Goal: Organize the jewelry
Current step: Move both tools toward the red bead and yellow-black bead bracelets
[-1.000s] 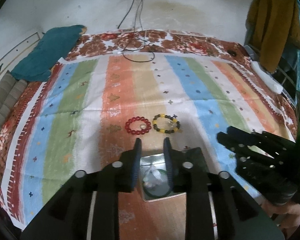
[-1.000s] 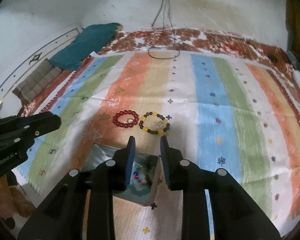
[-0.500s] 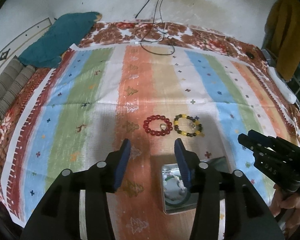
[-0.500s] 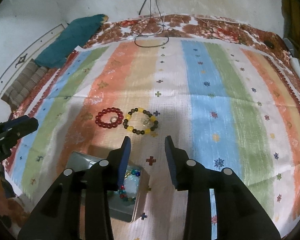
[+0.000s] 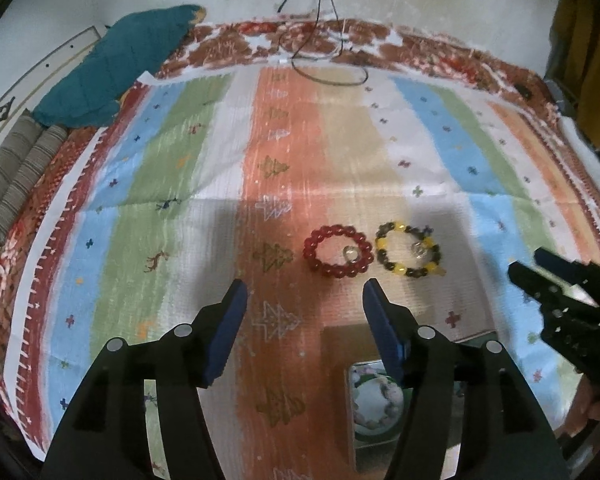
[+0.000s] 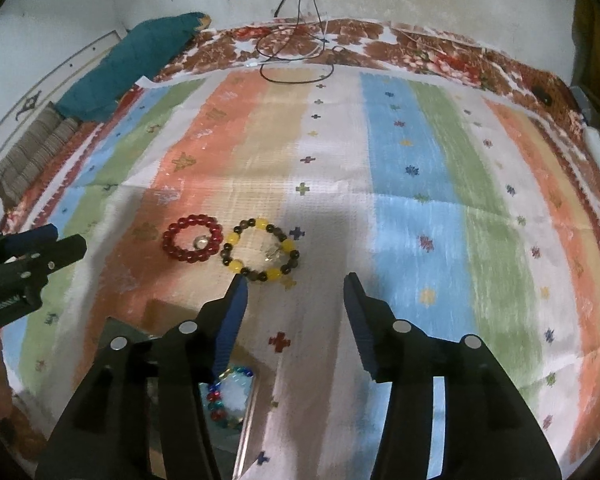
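A: Start with the biggest thing.

B: The striped cloth (image 5: pixel 228 168) covers the whole bed, with a teal cushion (image 5: pixel 112 76) at its far left corner and a black cable (image 6: pixel 296 60) looping near the far edge.

A: And the tools?

B: The left gripper (image 5: pixel 302 300) hangs above the cloth with its jaws spread wide, holding nothing. The right gripper (image 6: pixel 294 292) is likewise wide and empty. Each camera catches the other tool at its frame edge, seen from the side, so the gap cannot be judged from there.

A: Where is the jewelry?

B: The red bracelet (image 5: pixel 337 251) and the yellow and dark bracelet (image 5: pixel 408 249) lie just beside each other on the cloth, ahead of both tools. A box (image 5: pixel 374 408) sits nearer, partly behind the fingers.

A: Any difference between the views?

B: The left view shows pale beads inside it; the right view shows red, blue and green beads (image 6: pixel 224 396).
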Action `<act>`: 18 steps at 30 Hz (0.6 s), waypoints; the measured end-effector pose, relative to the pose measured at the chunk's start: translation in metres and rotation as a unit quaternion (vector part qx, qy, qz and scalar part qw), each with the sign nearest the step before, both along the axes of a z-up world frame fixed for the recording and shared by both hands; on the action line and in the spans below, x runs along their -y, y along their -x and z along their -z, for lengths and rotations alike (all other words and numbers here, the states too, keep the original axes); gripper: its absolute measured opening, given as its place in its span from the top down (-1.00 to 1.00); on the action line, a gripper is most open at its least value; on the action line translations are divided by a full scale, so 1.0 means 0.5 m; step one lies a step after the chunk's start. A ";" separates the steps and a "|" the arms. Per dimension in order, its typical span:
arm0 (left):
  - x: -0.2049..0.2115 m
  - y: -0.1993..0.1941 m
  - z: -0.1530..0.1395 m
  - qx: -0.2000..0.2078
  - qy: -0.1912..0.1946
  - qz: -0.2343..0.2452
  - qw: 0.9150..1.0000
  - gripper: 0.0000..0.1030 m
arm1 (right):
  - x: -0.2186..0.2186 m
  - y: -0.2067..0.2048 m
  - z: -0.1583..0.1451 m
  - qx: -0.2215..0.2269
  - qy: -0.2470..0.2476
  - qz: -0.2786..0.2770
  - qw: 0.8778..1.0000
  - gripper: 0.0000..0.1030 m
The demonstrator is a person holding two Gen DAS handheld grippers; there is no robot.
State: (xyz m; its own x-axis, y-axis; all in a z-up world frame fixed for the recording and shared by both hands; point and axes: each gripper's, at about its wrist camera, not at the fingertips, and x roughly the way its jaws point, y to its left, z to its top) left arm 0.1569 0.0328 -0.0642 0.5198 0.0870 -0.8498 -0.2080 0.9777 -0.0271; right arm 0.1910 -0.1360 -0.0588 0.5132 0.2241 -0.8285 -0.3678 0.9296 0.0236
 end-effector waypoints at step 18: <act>-0.013 -0.076 0.051 -0.016 -0.006 0.005 1.000 -0.26 | -0.024 -0.084 0.052 -0.030 0.006 -0.001 1.000 -0.05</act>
State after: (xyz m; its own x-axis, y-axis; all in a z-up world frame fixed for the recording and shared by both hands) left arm 0.1948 0.0392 -0.0900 0.4936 0.0914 -0.8649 -0.1980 0.9802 -0.0094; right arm 0.2328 -0.1243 -0.0850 0.4615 0.2143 -0.8609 -0.3676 0.9293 0.0343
